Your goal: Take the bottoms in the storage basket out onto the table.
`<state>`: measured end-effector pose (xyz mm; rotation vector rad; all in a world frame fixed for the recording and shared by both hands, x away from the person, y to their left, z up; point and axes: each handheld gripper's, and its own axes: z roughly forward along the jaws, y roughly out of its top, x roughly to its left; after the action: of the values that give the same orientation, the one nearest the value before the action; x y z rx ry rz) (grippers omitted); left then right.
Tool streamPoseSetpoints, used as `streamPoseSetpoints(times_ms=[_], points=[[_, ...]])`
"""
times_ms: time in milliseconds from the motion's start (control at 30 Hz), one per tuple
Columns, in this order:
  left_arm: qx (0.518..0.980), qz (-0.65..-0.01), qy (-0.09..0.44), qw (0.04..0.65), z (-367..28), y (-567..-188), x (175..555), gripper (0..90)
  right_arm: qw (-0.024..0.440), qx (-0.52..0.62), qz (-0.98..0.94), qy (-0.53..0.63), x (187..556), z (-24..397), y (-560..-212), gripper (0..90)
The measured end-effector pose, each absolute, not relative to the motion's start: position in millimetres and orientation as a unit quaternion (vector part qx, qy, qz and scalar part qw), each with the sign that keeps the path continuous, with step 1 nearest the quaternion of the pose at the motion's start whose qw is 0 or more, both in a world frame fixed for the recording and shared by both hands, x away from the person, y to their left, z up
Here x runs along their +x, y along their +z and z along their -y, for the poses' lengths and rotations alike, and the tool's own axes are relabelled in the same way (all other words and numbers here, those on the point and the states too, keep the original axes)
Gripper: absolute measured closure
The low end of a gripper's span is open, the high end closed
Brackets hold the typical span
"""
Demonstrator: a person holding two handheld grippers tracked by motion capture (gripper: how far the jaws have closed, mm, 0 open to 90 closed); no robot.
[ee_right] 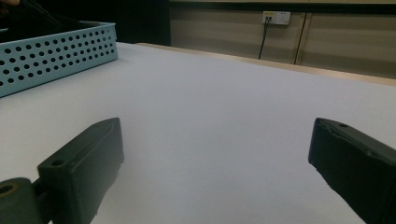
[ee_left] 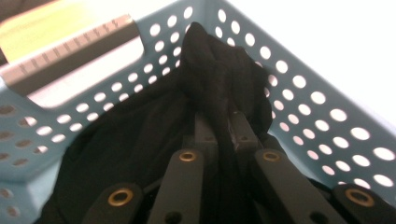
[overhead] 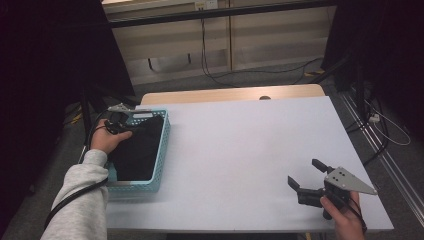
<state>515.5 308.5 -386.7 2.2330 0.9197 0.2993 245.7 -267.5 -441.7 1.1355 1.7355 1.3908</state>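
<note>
At the table's left edge, left hand: reaches over the near-left wall of the basket; grey sleeve enters from the bottom of the high view.
Left gripper: points down into the basket; jaws pressed together on a raised fold of the black cloth, pinching it between them.
Left gripper cable: runs back along the sleeve.
Right hand: rests low at the table's near-right corner, holding its tool just above the surface.
Right gripper: jaws spread wide, aimed toward the table's left side, gripping nothing; in the right gripper view the two jaws stand well apart with bare table between them.
Grey plate: three-cornered, on top of the right gripper.
Basket: light blue, perforated walls, standing at the table's left edge with its long side parallel to that edge.
Basket contents: black cloth, covering most of the floor; one fold is lifted toward the far corner, between the left jaws.
Table: white top, with a wood-coloured strip along the far edge.
Separation: right gripper and basket are well apart.
</note>
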Motion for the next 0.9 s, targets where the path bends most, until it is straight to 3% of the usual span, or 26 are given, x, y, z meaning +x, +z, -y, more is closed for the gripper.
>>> streamPoseSetpoints(times_ms=[100,267,433,667,900], points=[[0.865,-0.351,0.111,0.342,-310,-393,514,82.8,0.317,0.432,-0.659,0.528,245,269,-442,2.5],[0.859,-0.366,0.099,0.344,-308,-398,508,35.9,0.317,0.431,-0.659,0.528,245,269,-442,2.5],[0.871,-0.345,0.092,0.337,-309,-400,497,15.8,0.317,0.430,-0.660,0.528,245,267,-442,2.5],[0.906,-0.294,0.062,0.298,-309,-413,481,11.4,0.316,0.428,-0.663,0.526,246,266,-442,2.5],[0.915,-0.296,0.048,0.271,-311,-438,475,12.8,0.316,0.429,-0.662,0.528,246,267,-442,2.5]])
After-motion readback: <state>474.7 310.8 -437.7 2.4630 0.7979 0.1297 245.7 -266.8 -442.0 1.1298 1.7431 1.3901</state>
